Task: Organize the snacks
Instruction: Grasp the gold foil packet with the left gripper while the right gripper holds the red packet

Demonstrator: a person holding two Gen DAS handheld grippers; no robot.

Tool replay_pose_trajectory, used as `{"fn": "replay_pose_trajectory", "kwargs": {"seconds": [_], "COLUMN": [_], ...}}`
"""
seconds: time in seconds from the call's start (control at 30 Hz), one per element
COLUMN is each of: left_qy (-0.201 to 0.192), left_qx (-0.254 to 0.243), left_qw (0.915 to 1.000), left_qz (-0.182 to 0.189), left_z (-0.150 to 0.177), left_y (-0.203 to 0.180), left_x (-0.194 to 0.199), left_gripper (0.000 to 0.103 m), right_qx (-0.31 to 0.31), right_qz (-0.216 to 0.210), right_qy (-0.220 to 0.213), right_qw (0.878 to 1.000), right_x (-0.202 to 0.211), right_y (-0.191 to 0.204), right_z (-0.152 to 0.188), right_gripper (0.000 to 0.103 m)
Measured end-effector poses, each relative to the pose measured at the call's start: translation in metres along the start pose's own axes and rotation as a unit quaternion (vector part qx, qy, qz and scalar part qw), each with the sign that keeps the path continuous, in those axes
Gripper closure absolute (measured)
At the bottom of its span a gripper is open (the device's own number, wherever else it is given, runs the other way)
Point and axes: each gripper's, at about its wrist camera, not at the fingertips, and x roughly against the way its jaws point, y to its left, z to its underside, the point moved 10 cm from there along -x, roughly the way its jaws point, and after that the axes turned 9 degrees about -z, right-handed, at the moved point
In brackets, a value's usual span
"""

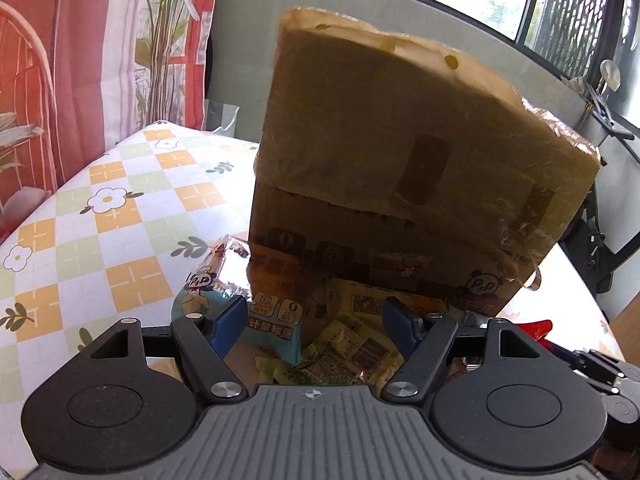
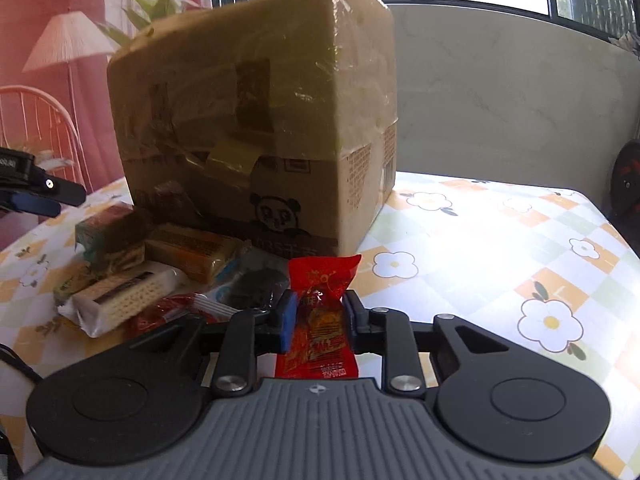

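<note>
Right hand-held gripper (image 2: 319, 314) clamped on red snack packet (image 2: 320, 320), cardboard box (image 2: 260, 120) behind

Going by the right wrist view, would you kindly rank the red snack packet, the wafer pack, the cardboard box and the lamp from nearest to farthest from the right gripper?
1. Red snack packet: clamped between the right gripper fingers.
2. Wafer pack: on the table, to the left.
3. Cardboard box: standing behind the snack pile.
4. Lamp: background, far left.
</note>
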Motion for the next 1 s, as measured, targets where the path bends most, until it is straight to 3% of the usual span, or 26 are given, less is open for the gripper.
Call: {"fn": "replay_pose_trajectory", "kwargs": {"seconds": [0.27,0.5,0.8,1.0], "left_qy": [-0.005,0.018,0.053,0.073], "left_qx": [-0.002,0.016,-0.064,-0.054], "left_qw": [0.9997,0.9994,0.9959,0.9942], "left_qz": [-0.022,-0.027,0.035,0.057], "left_z": [-0.003,0.0,0.025,0.026], "left_y": [0.012,0.022,-0.025,-0.021], "left_x": [-0.008,-0.018,-0.025,-0.044], "left_gripper": [0.026,0.026,0.03,0.029], "right_qx": [-0.016,-0.028,-0.034,-0.036], "right_qz": [-0.015,-0.013,-0.01,-0.011], "right_qy": [-0.012,-0.018,-0.019,-0.021], "right_qw": [1.0,0.999,0.999,0.999], "right_x": [0.003,0.003,0.001,0.0], "right_y": [-0.002,-0.006,-0.008,-0.009], "right_z": [-0.004,-0.004,-0.003,-0.003], "right_gripper": [0.081,0.081,0.081,0.081]}}
